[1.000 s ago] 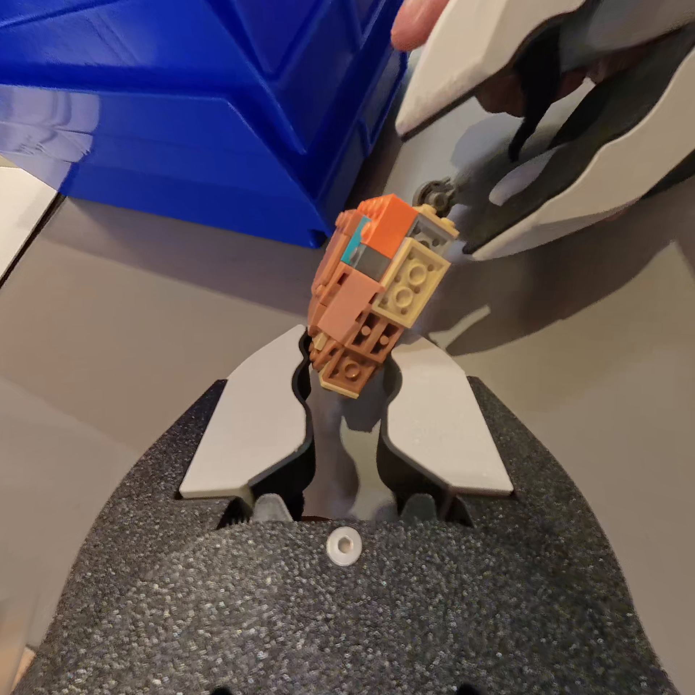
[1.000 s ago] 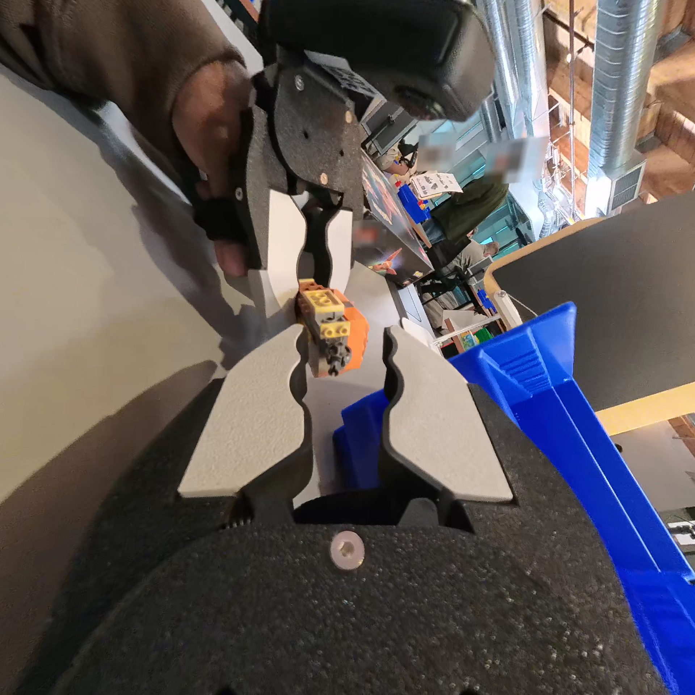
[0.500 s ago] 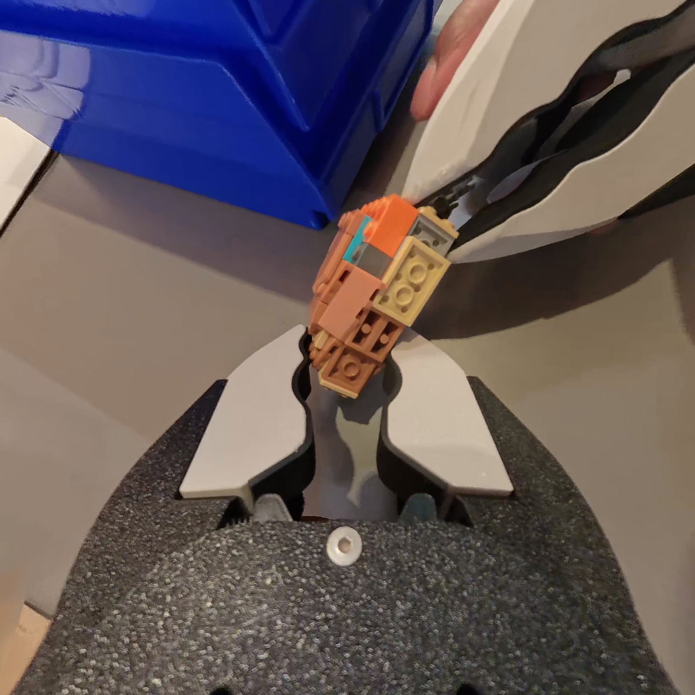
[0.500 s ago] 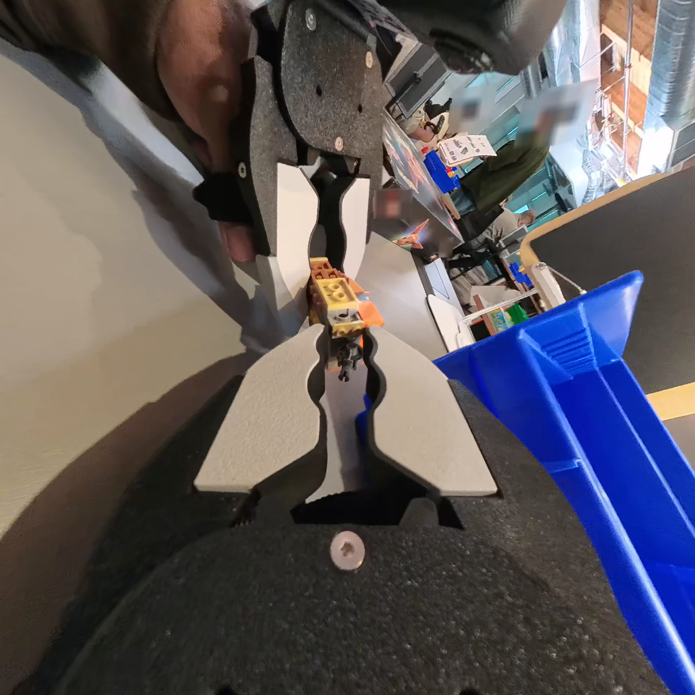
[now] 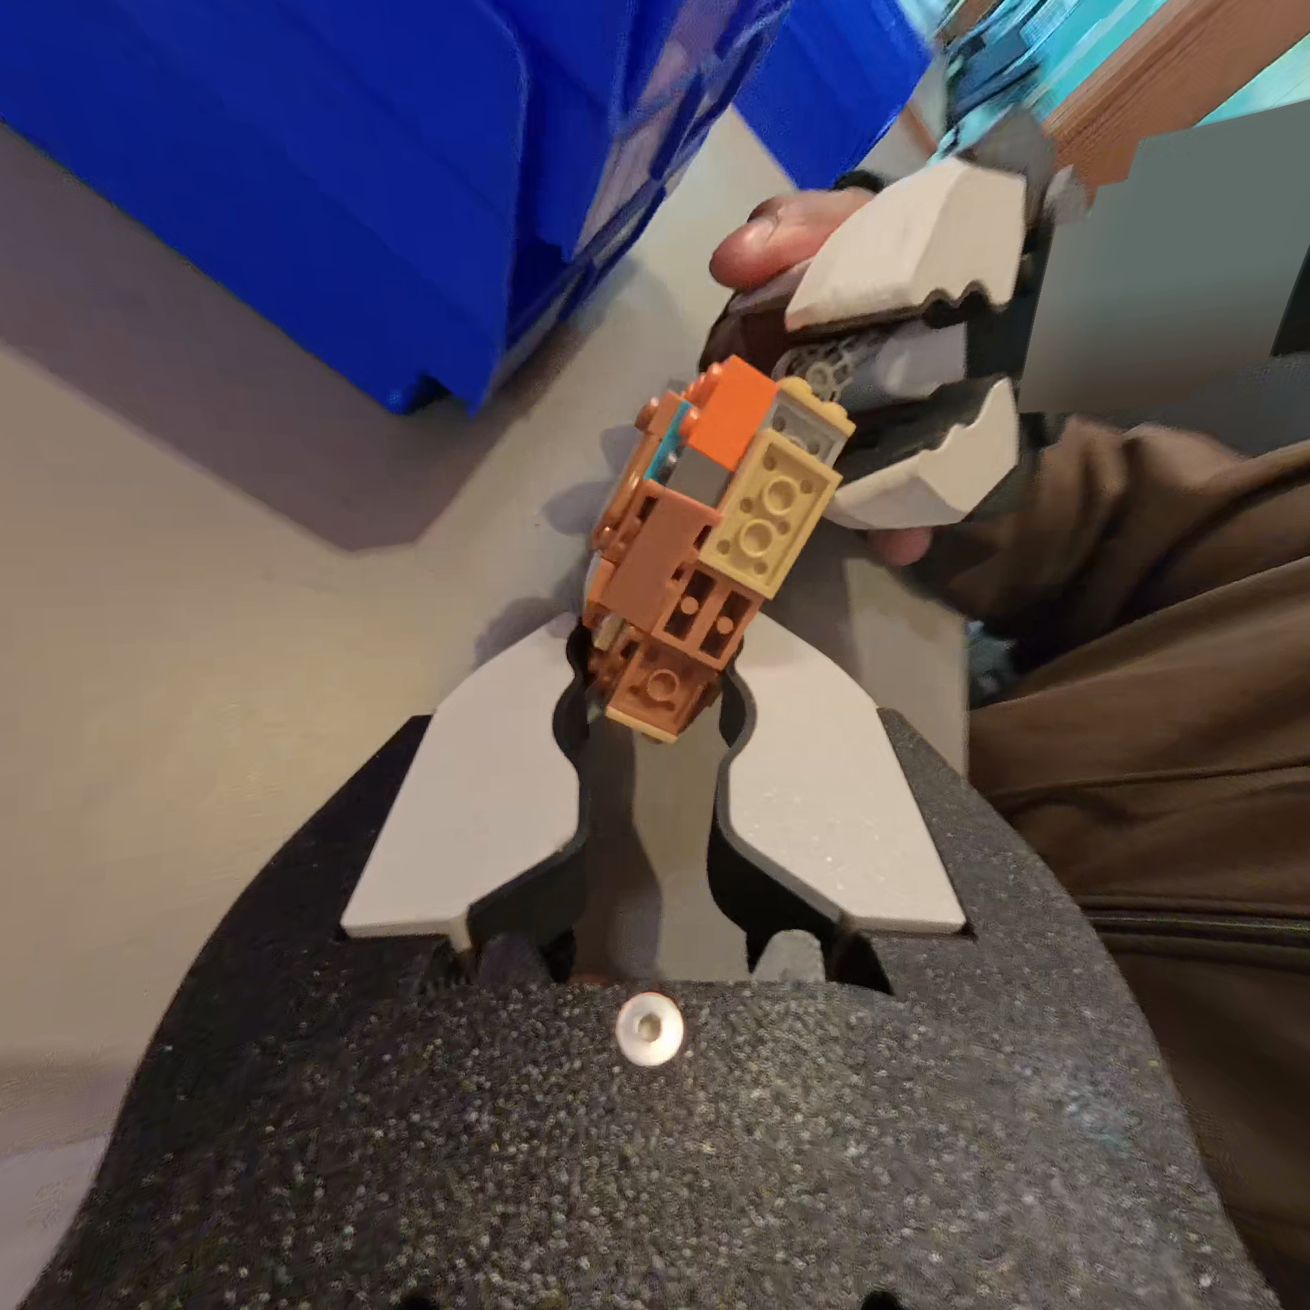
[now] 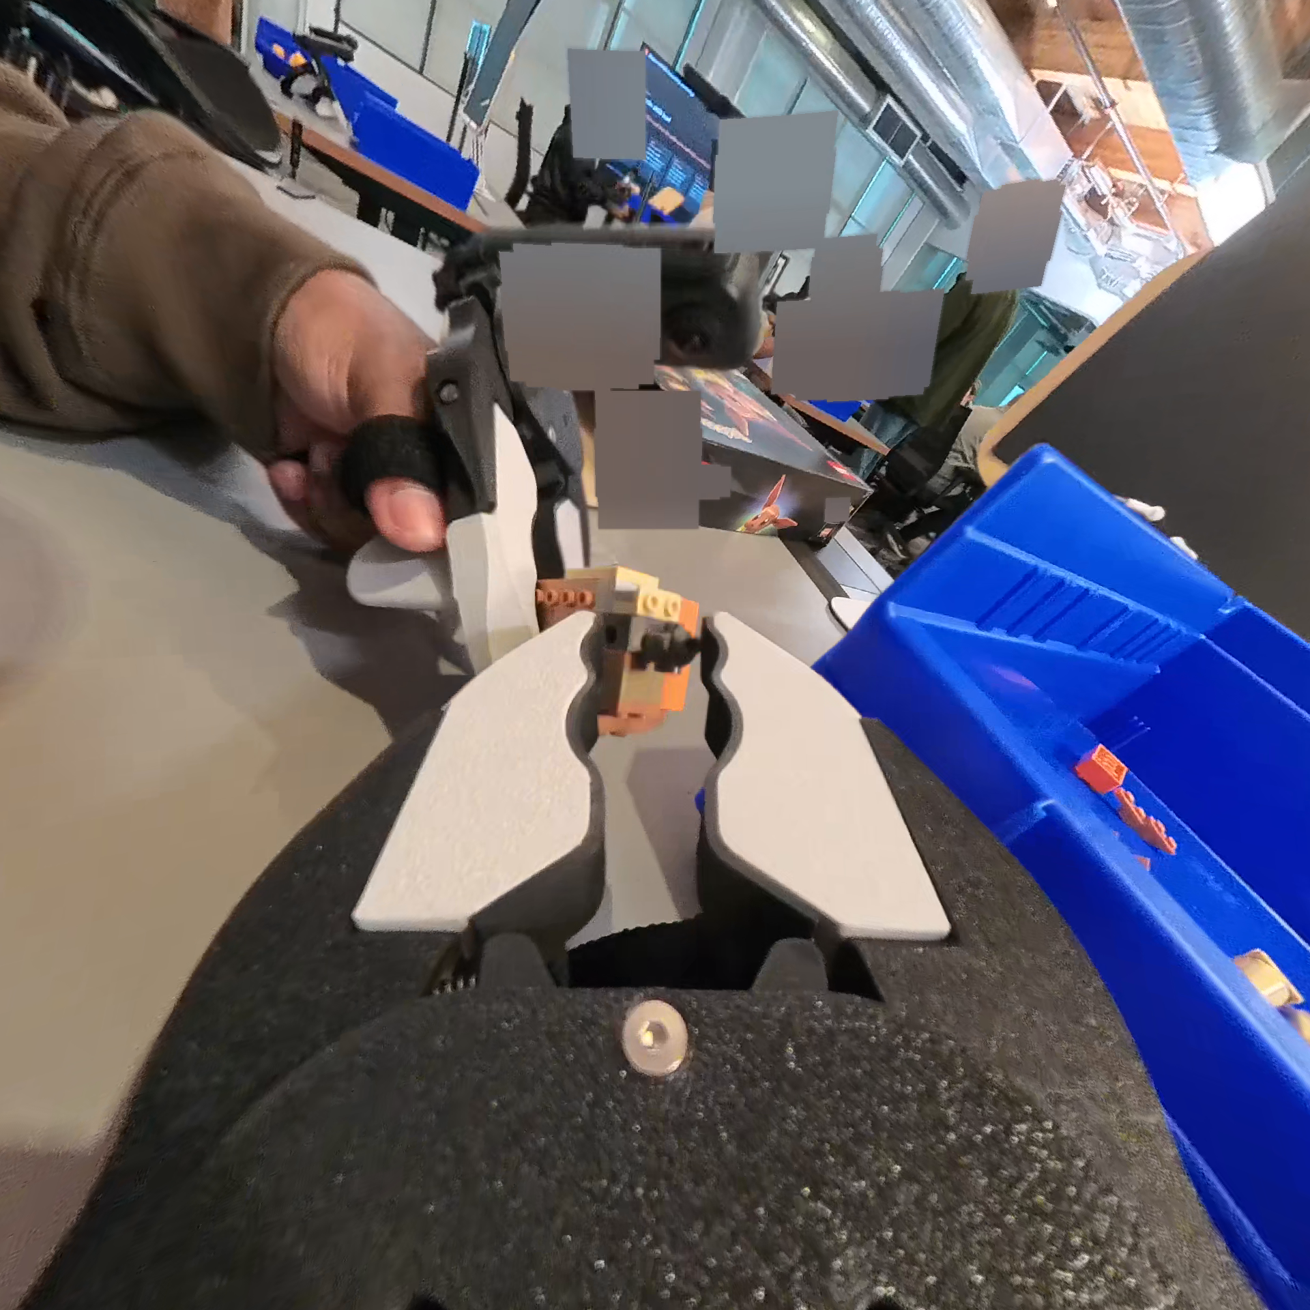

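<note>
A small brick model (image 5: 709, 524) of brown, orange and tan bricks is held in the air between both grippers. My left gripper (image 5: 652, 659) is shut on its brown lower end. My right gripper (image 5: 822, 407) comes in from the upper right, and its fingers close around the grey round part at the model's tan top end. In the right wrist view the model's (image 6: 638, 680) end sits between the fingertips of my right gripper (image 6: 648, 638). The left gripper (image 6: 539, 602) grips it from behind, held by a hand (image 6: 340, 383).
A blue bin (image 5: 319, 177) stands on the grey table (image 5: 177, 638) behind the model. In the right wrist view the blue bin (image 6: 1063, 709) is on the right, with loose orange bricks (image 6: 1106, 773) inside. A brown sleeve (image 5: 1134, 638) fills the right side. People and desks are far behind. The grippers' ends are close to 6 cm from one another.
The right gripper closed from open onto the model's top end. Both grippers then turned and lifted together, so the bin and room have shifted in both views. The left grip has not changed.
</note>
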`<state>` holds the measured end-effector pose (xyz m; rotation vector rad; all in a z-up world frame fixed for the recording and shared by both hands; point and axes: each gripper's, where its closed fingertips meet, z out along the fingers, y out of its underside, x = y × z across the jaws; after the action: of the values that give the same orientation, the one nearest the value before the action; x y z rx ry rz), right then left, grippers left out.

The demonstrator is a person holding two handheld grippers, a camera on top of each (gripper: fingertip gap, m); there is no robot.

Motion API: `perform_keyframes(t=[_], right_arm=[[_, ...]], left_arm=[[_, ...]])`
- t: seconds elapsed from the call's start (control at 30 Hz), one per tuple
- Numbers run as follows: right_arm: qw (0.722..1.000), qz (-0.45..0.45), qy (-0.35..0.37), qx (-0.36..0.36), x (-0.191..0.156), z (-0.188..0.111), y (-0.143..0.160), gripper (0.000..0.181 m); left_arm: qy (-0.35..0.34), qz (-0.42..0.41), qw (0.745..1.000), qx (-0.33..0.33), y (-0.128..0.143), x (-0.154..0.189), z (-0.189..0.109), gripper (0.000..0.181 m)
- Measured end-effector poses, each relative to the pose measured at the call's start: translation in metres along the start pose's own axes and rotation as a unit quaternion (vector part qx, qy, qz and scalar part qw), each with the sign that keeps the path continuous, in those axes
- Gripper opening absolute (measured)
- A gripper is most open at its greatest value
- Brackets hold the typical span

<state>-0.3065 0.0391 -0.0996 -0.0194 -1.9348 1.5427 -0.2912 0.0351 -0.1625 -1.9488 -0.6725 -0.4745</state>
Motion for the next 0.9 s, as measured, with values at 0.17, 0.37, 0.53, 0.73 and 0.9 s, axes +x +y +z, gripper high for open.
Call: perform_keyframes(t=[0.17,0.37,0.53,0.73,0.9], right_arm=[[0.999,0.045,0.007,0.018,0.010,-0.004,-0.004,0.028],[0.999,0.046,0.003,0.004,0.008,-0.002,0.001,0.028],[0.999,0.052,0.000,-0.002,0.008,-0.001,0.004,0.028],[0.997,0.075,-0.003,-0.001,0.009,0.000,0.004,0.028],[0.997,0.078,-0.006,0.003,0.008,0.000,0.003,0.027]], left_arm=[[0.069,-0.079,0.994,0.039,-0.009,0.005,-0.005,0.034],[0.084,-0.095,0.990,0.056,-0.015,0.005,-0.008,0.034],[0.090,-0.097,0.989,0.066,-0.018,0.005,-0.009,0.034],[0.118,-0.097,0.984,0.095,-0.027,0.011,-0.013,0.034],[0.147,-0.103,0.975,0.132,-0.038,0.016,-0.020,0.034]])
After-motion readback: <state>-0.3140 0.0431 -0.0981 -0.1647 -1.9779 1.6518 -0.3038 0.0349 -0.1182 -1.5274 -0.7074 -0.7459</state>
